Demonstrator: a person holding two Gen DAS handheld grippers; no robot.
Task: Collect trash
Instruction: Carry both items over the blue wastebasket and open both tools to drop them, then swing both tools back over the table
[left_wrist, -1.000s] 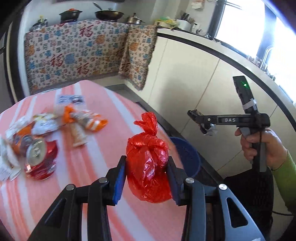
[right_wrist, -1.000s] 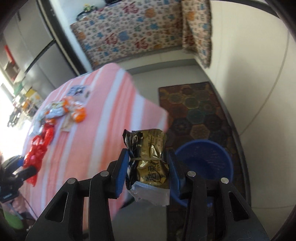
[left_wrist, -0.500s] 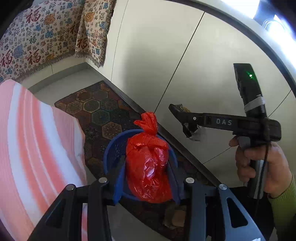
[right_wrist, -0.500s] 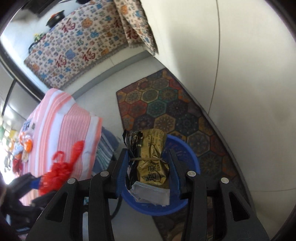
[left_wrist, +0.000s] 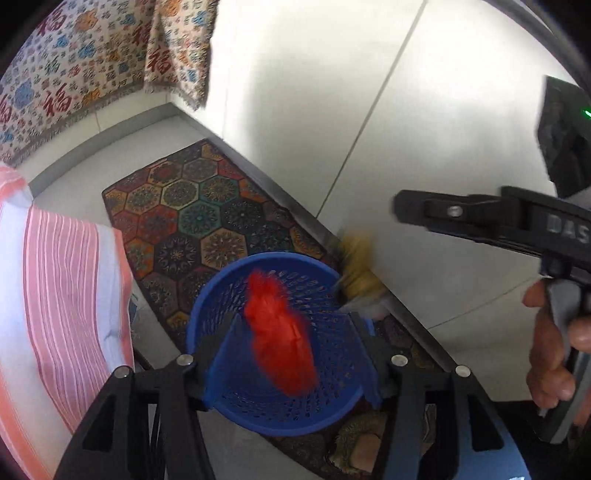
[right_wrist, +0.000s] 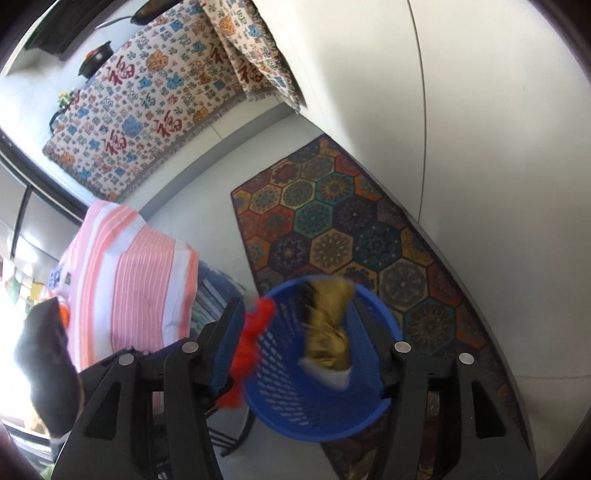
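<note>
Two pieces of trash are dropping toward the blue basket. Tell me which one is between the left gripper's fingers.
The red plastic bag. It falls between the left gripper's open jaws, which have just been opening; the gold wrapper drops under the right gripper, both over the blue basket.

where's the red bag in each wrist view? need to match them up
Left wrist: red bag, blurred, lower centre between the open jaws of the left gripper, over the blue basket.
Right wrist: red bag left of centre, at the basket's left rim.
Shared landmark: the hexagon-patterned rug.
</note>
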